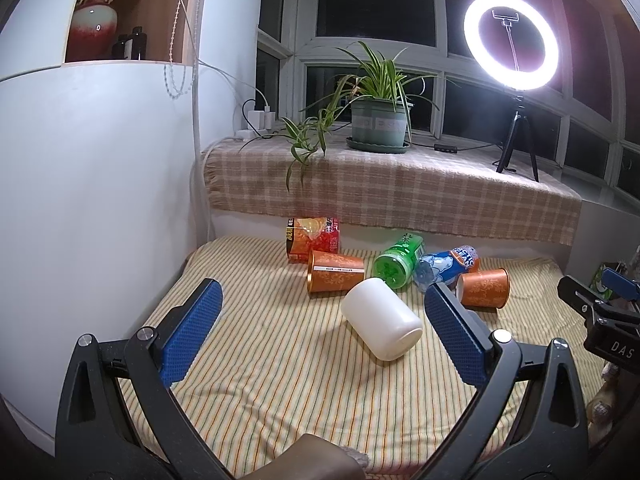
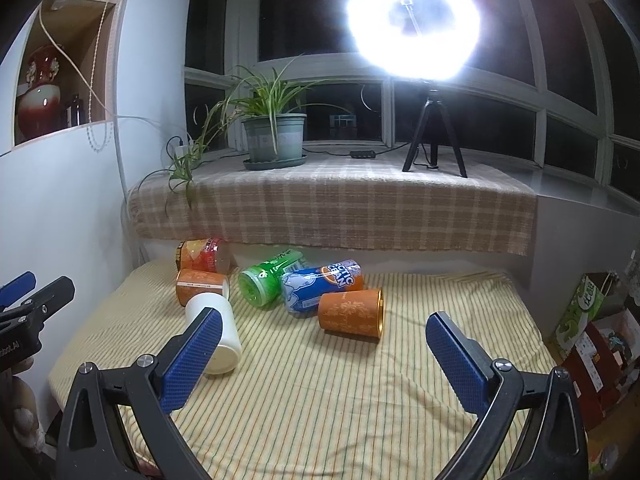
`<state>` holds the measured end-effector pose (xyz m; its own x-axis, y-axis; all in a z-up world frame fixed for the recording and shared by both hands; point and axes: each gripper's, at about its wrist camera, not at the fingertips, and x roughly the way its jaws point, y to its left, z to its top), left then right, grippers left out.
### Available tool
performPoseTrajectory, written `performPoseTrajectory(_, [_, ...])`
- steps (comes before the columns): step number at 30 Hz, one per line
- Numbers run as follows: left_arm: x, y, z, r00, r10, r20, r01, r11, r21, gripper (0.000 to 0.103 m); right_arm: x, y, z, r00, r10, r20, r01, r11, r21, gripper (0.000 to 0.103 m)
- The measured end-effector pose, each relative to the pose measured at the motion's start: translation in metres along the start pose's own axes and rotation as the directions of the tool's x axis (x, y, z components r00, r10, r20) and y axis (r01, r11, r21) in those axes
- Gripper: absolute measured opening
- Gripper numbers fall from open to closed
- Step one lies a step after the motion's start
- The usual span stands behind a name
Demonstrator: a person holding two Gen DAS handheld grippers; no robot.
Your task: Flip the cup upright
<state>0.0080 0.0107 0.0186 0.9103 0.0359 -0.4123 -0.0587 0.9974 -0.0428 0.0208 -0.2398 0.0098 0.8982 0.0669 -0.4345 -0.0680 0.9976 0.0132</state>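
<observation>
white cup (image 1: 382, 322) lying on its side on striped cloth (image 1: 280, 380), untouched; left gripper (image 1: 320, 334) and right gripper (image 2: 322, 354) both spread wide, holding nothing.

I'm looking down on a bed covered in a yellow striped cloth (image 1: 280, 380), and everything on it is lying on its side. Nearest me is a plain white cylindrical cup (image 1: 382, 320), with two orange patterned cups (image 1: 334, 271) (image 1: 484, 288) behind. Between those lie a green plastic bottle (image 1: 398, 261) and a blue drink can (image 1: 446, 266), a red-orange snack canister (image 1: 313, 239) at the back.
</observation>
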Motion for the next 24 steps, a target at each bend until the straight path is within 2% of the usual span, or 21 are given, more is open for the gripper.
performPoseTrajectory(14, [0.0, 0.002, 0.001, 1.0, 0.003, -0.002, -0.003, 1.0, -0.003, 0.103, 0.009, 0.008, 0.004, 0.999, 0.042, 0.003, -0.042, 0.999, -0.026, 0.103])
performPoseTrajectory(24, [0.004, 0.014, 0.001, 1.0, 0.03, -0.002, -0.03, 0.999, -0.014, 0.103, 0.031, 0.021, 0.009, 0.993, 0.117, -0.025, -0.118, 0.992, -0.051, 0.103])
